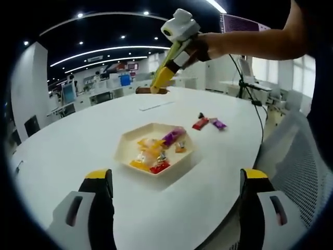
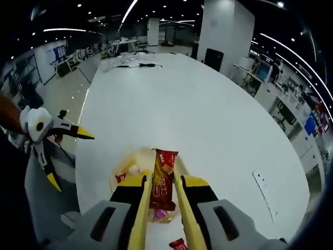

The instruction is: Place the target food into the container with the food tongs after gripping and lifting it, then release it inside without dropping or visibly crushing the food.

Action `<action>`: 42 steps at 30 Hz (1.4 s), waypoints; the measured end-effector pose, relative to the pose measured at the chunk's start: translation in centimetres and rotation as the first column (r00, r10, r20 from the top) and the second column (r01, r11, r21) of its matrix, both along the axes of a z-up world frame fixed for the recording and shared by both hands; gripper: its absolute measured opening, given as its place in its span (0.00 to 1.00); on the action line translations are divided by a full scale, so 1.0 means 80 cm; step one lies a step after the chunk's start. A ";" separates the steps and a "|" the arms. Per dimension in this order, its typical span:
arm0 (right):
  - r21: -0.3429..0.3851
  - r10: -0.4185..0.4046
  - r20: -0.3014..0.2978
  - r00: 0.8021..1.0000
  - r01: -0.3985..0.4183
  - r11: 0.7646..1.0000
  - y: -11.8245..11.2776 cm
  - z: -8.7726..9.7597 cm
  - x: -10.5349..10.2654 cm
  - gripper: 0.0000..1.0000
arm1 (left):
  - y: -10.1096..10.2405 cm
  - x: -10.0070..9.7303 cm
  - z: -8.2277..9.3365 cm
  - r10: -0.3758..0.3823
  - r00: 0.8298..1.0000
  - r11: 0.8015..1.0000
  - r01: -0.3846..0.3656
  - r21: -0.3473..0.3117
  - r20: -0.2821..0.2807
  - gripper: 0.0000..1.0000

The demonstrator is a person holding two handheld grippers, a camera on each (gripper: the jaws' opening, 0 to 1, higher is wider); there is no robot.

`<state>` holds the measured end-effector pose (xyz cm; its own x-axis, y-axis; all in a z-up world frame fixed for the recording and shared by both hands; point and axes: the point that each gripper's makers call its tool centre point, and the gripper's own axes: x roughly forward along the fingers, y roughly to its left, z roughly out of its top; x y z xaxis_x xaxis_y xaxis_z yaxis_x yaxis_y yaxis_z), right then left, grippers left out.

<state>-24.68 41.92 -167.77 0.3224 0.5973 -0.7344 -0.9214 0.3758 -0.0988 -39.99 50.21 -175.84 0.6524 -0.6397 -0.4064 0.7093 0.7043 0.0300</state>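
Observation:
A cream hexagonal tray sits mid-table with several wrapped sweets in it. My left gripper stands wide open just short of the tray, nothing between its yellow-tipped jaws. A hand holds my right gripper high over the far side of the table, shut on a brown-red snack bar. In the right gripper view that snack bar lies lengthwise between the shut jaws of the right gripper, above the tray. The open left gripper shows at the left.
Two loose sweets, red and purple, lie on the white table right of the tray. A mesh chair stands at the table's right edge. Another red sweet lies under my right jaws.

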 end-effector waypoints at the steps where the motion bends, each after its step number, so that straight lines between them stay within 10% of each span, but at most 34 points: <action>1: 0.004 0.003 0.002 1.000 -0.003 1.000 0.002 0.002 -0.001 0.25 | 0.000 0.000 0.000 0.000 1.000 1.000 0.000 0.000 0.000 0.98; 42: 0.079 0.054 0.029 0.998 -0.056 0.995 0.012 0.040 -0.016 0.27 | 0.001 0.000 0.000 0.004 1.000 1.000 -0.004 0.001 -0.001 0.97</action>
<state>-25.95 42.89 -164.57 0.3060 0.6709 -0.6755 -0.9384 0.3320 -0.0954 -39.97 50.27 -175.88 0.6543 -0.6370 -0.4075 0.7068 0.7068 0.0301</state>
